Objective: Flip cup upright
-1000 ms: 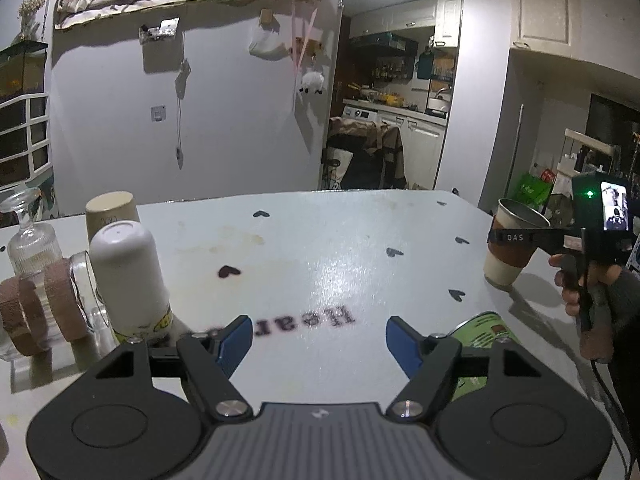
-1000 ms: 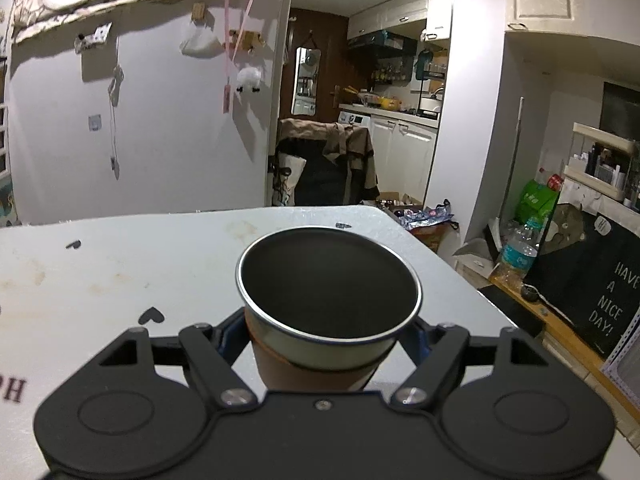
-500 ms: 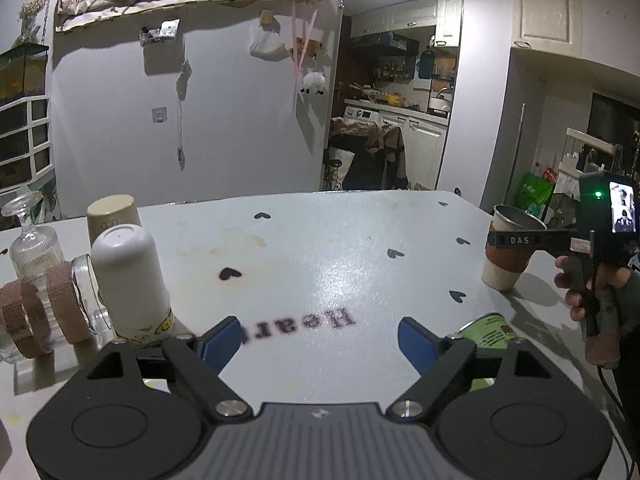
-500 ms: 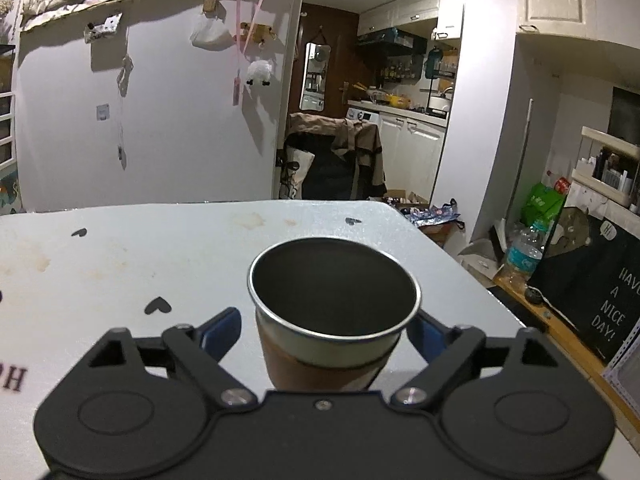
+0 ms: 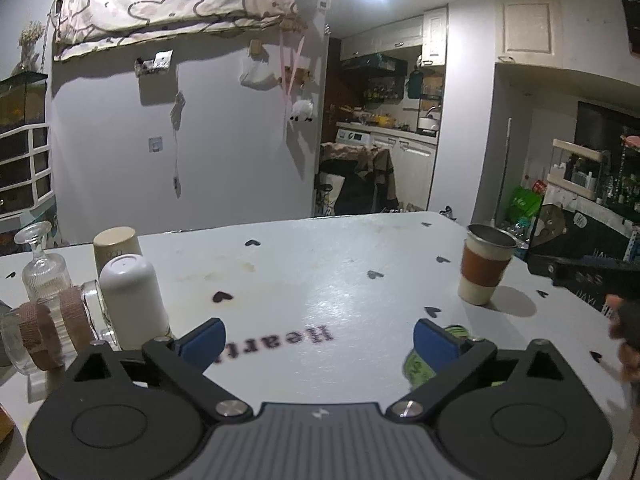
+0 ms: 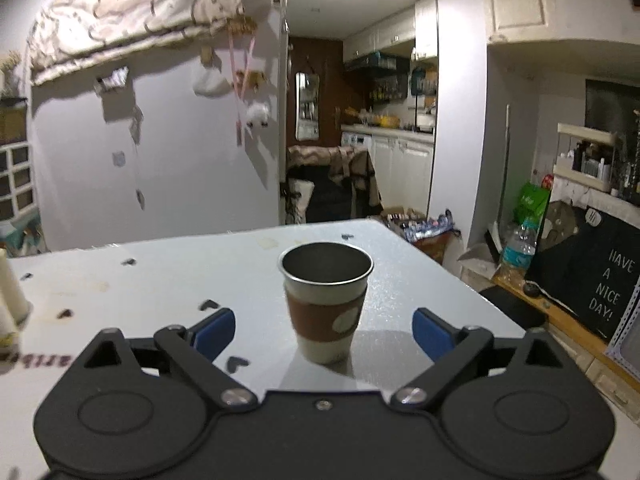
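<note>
— Since your right gripper (image 6: 323, 334) sits low over the tabletop (image 6: 160, 292), where is the cup (image 6: 325, 304) in relation to it?

— Your cup stands upright on the tabletop, open mouth up, just ahead of the right gripper and centred between its two blue fingertips (image 6: 212, 332). Neither fingertip touches it; there is a clear gap on each side. Your right jaws are spread wide and hold nothing.

— And from your left side?

— From the left wrist view the cup (image 5: 486, 266) stands near the right edge of the tabletop (image 5: 320, 264), with its brown sleeve around the middle and a pale base below. Your right gripper (image 5: 592, 274) shows only as a dark bar at the frame's right edge, beside the cup and apart from it, with your right hand (image 5: 626, 340) blurred below.

— What about your left gripper (image 5: 318, 340)?

— Your left jaws are also released, spread wide with nothing between them, over the printed word on the tabletop. A green can (image 5: 424, 360) lies partly hidden behind the right-hand fingertip.

— Anything else near you?

— At the left of the tabletop you have a white bottle (image 5: 132, 304) upside down, a beige cup (image 5: 116, 244) inverted behind it, a glass bottle (image 5: 42, 272), and a glass jar (image 5: 52, 332) lying on its side with brown bands around it.
</note>
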Tool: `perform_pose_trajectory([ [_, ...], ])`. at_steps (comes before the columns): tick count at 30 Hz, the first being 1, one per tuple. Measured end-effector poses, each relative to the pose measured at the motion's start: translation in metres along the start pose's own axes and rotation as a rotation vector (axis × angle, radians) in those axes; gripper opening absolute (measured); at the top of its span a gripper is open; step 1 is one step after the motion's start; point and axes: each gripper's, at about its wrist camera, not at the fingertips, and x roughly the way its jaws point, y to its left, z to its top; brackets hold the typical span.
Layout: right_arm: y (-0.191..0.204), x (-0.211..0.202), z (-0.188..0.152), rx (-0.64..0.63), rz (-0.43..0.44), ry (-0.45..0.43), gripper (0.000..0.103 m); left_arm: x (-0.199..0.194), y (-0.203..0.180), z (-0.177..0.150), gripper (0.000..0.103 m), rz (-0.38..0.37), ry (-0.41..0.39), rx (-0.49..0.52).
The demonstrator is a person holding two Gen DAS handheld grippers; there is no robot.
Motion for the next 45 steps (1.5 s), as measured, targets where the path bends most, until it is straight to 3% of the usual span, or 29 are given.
perform_pose_trajectory([
  [8, 0.008, -0.078, -0.022, 0.004, 0.025, -0.071, 0.103, -0.025, -0.021, -0.014, 0.103, -0.023, -0.011, 0.019],
  [16, 0.01, -0.126, -0.043, 0.019, 0.026, -0.088, 0.103, -0.05, -0.034, -0.031, 0.103, -0.03, -0.041, 0.03],
  [33, 0.019, -0.158, -0.068, 0.007, 0.045, -0.061, 0.103, -0.074, -0.029, -0.053, 0.103, 0.001, -0.027, 0.007],
  [45, 0.019, -0.157, -0.075, 0.002, 0.029, -0.03, 0.103, -0.075, -0.027, -0.059, 0.103, 0.027, -0.012, 0.005],
])
